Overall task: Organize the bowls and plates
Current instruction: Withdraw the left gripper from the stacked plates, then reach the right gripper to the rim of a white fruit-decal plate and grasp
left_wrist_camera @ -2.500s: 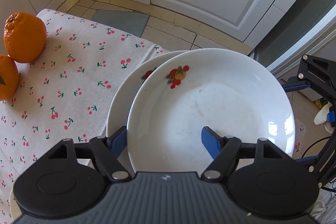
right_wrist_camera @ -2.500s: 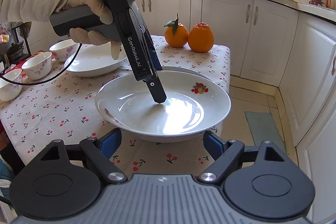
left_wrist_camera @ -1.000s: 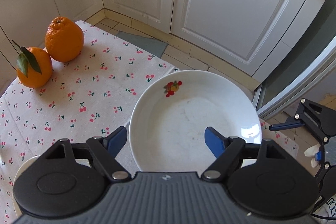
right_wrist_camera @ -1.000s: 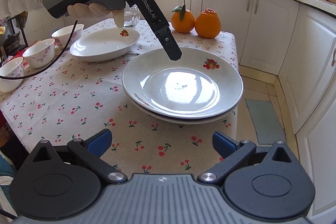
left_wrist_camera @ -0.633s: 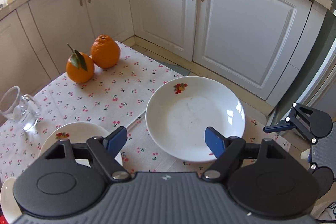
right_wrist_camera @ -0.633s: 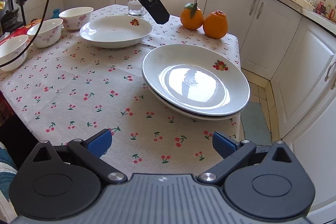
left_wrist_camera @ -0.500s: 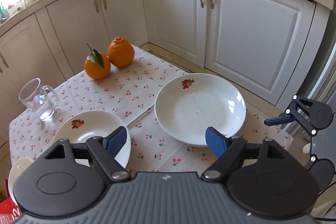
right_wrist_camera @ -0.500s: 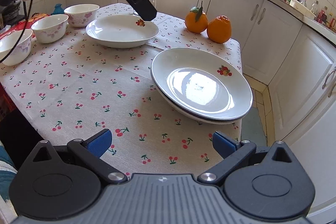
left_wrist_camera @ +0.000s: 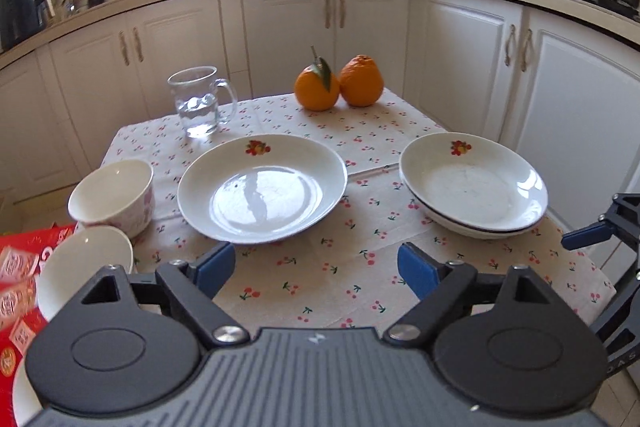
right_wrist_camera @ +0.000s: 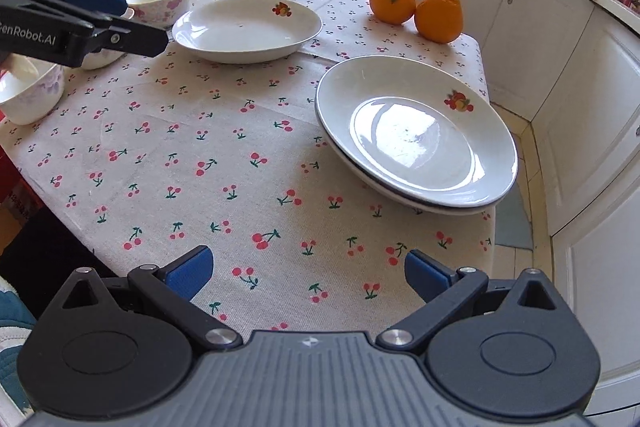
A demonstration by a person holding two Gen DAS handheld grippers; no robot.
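Water in glass mug (left_wrist_camera: 199, 101), stacked plates (left_wrist_camera: 473, 183) empty, single plate (left_wrist_camera: 262, 188) empty

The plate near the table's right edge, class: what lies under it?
Under the top plate lies a second plate, nested; only its rim shows. Beneath that is the cherry tablecloth. The lower plate's inside is covered.

- "enRobot.AI" in white letters runs along the black side of the left gripper (right_wrist_camera: 120, 23), just left of the single plate (right_wrist_camera: 247, 29); its first letter is cut off by the frame edge.
- "DAS" in pale letters stands on the black body of the right gripper (left_wrist_camera: 624, 357), below the plate stack (left_wrist_camera: 474, 185).
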